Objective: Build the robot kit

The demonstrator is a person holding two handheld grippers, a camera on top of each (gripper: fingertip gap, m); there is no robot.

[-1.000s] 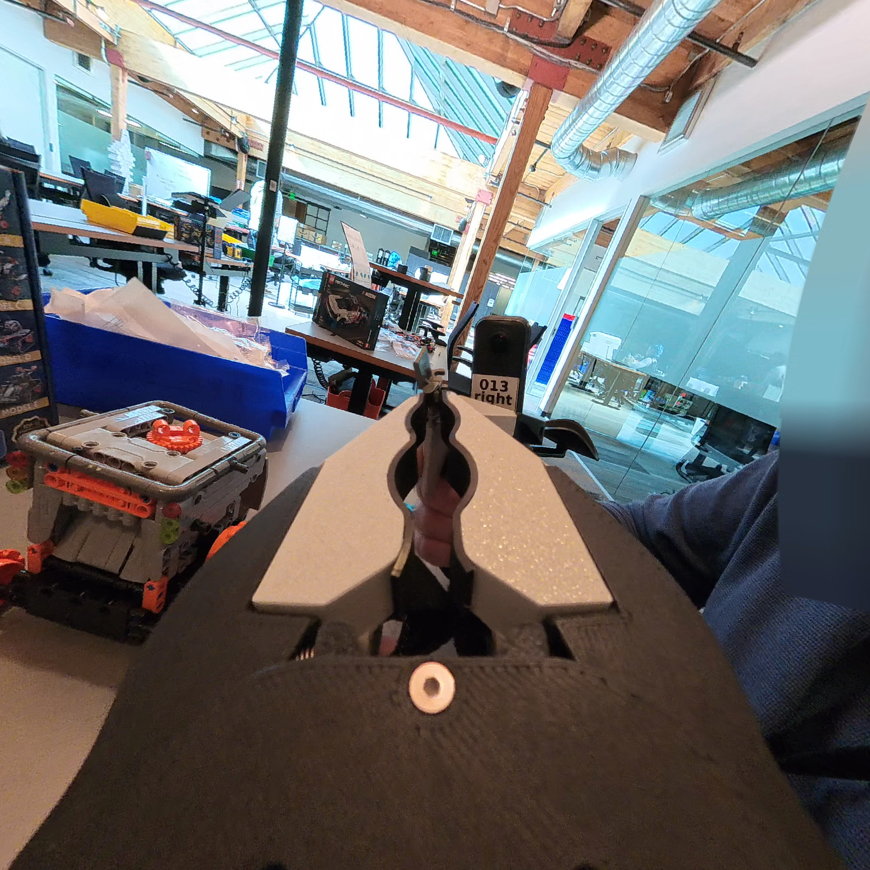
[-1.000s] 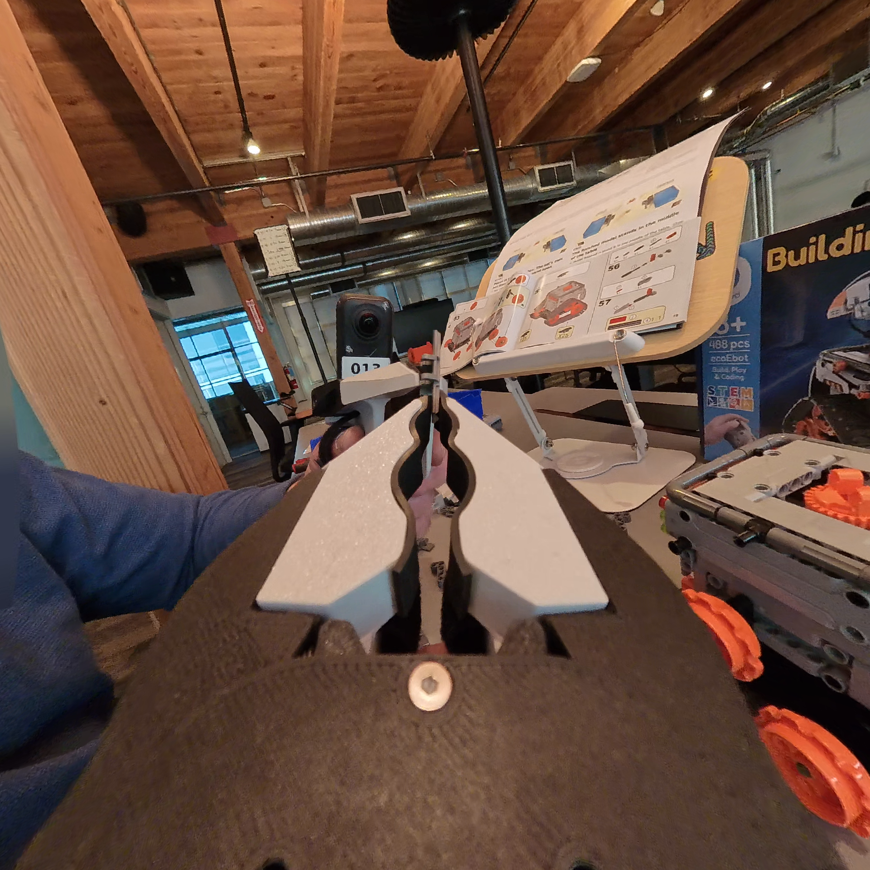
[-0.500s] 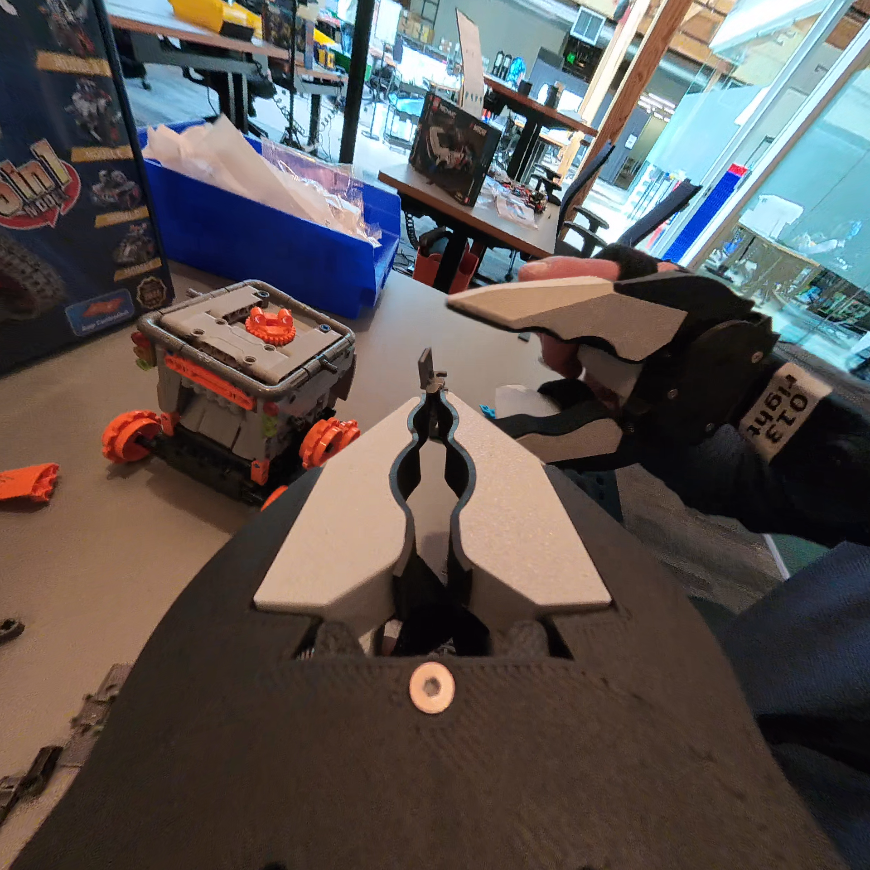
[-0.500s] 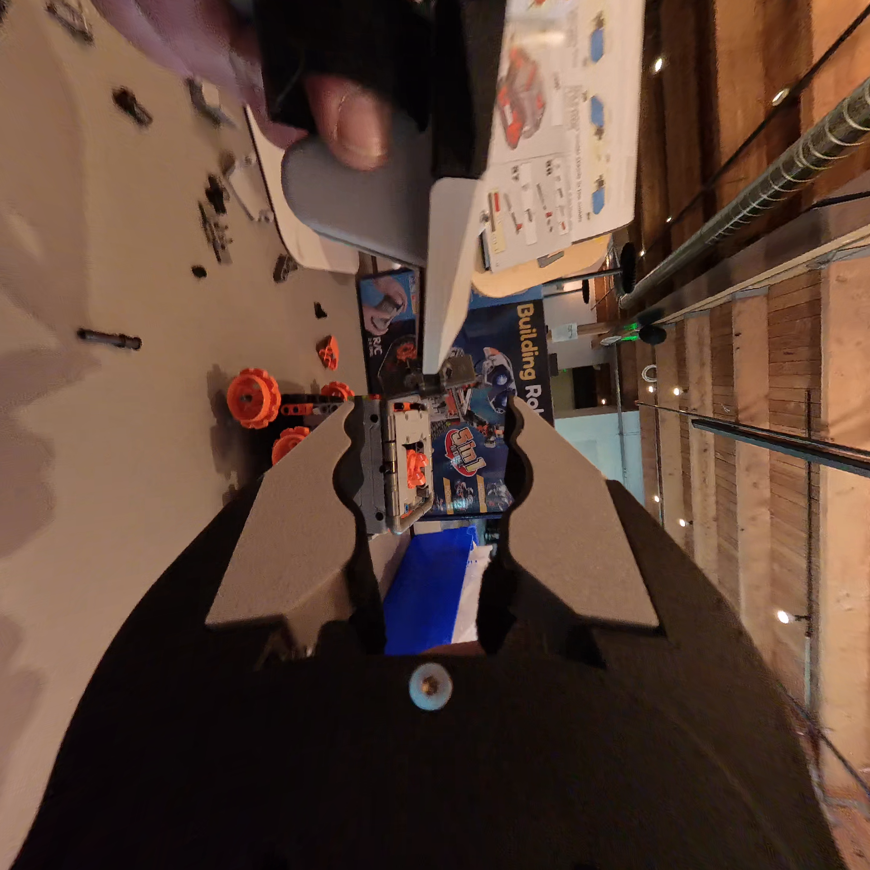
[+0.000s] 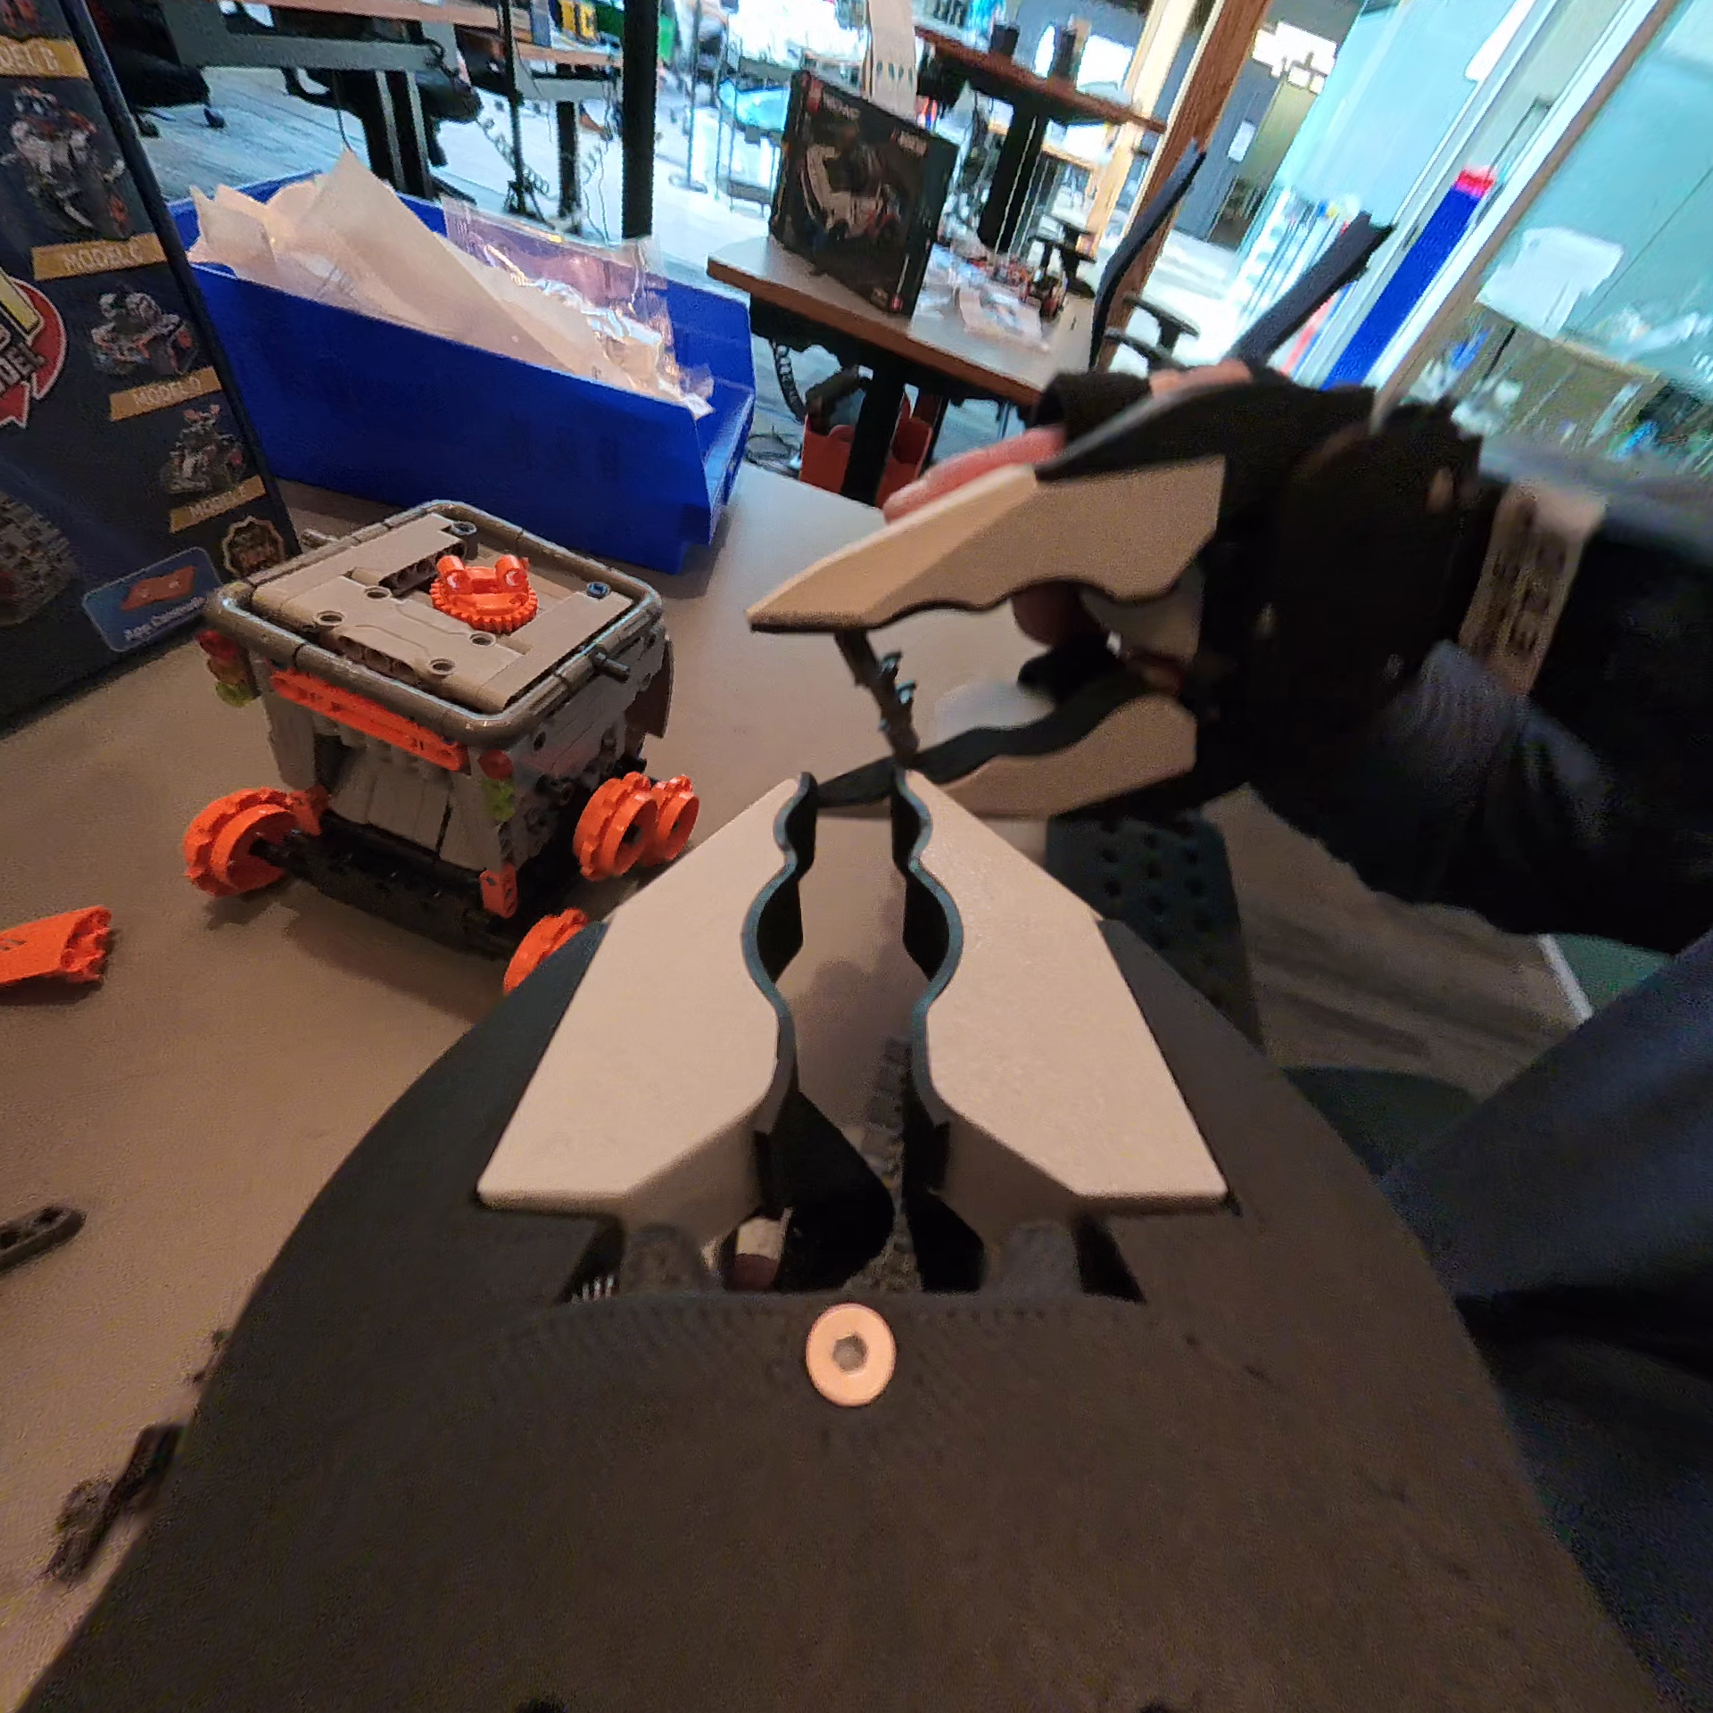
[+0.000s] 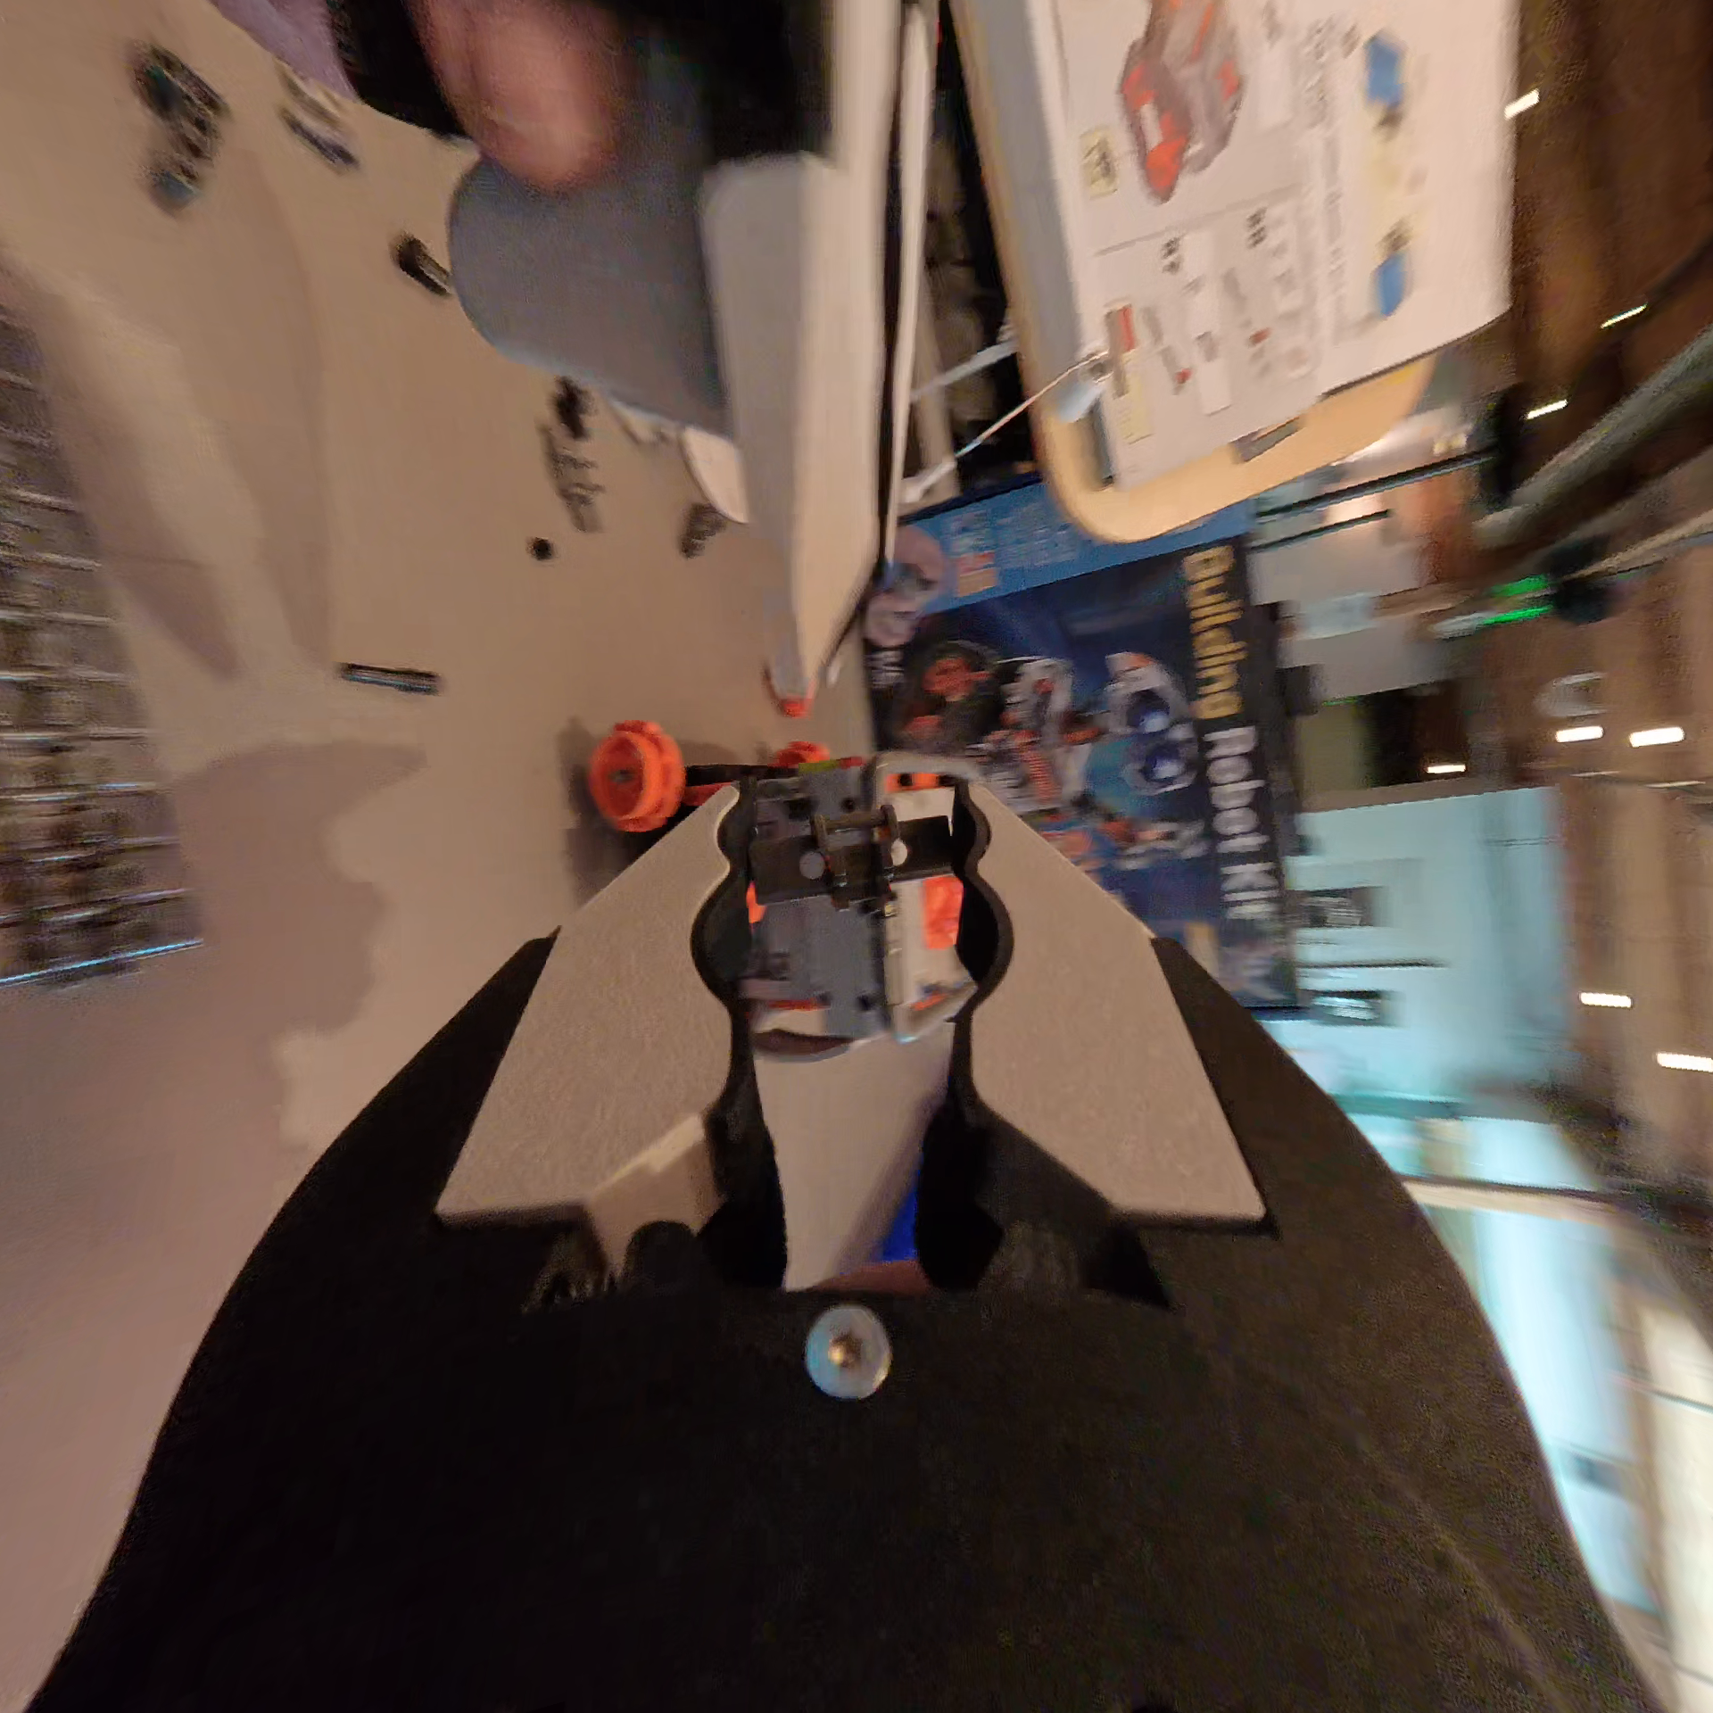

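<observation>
Now the right hand-held gripper point(image 5: 834, 691) is coming in rolled on its side from the right, and it is pinching a small dark piece point(image 5: 876, 691) end to end between its two grey fingers. The left hand-held gripper point(image 5: 851, 788) is sitting just beneath it, released, its jaws a little apart with nothing between them and its tips just beside the lower end of the piece. All of this is hanging above the bench point(image 5: 232, 1066), to the right of the wheeled model point(image 5: 445, 667).

I'm thinking the risk is plain. That piece is thin, knobbly and hard plastic, gripped only at its two ends, so a small twist could be levering it out and dropping it off the near bench edge. The right wrist view is smearing with blur, so I cannot be judging how squarely the piece point(image 6: 857, 853) is seated.

Looking at textures: the fingers are matt grey with wavy inner edges, the gripper bodies are showing ribbed black print. The model is boxy, grey beams framing an orange gear on top, with toothed orange wheels. A glossy blue bin point(image 5: 463, 417) is holding crinkled clear bags far left, and a loose orange part point(image 5: 51, 941) is lying at the left.
</observation>
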